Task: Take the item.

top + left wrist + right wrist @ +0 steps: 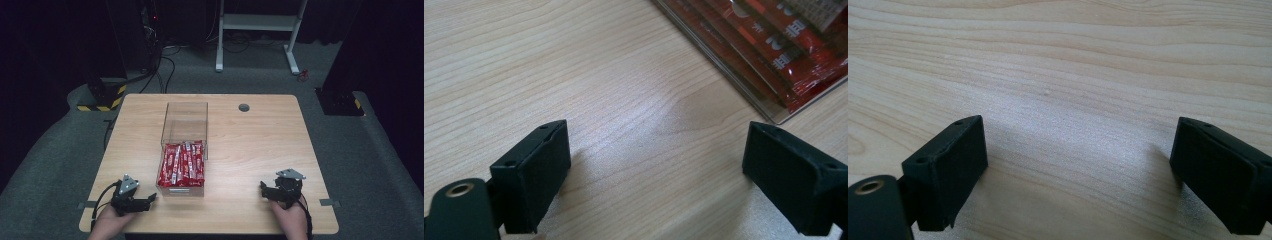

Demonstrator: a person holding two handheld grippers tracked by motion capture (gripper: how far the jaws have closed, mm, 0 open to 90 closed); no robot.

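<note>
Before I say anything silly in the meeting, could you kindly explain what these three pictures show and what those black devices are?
No robot here: a person sits at a wooden table and holds a two-jaw hand tool in each hand. The wide picture comes from a camera overhead. It shows the left gripper and the right gripper resting near the table's front edge. The other two pictures come from small cameras riding on each gripper, looking along its black jaws. Both pairs of jaws stand wide apart with bare wood between them, so nothing is held. In the middle stands a clear plastic box, its near part filled with red snack packets; a corner of it appears in the left gripper view.
</note>
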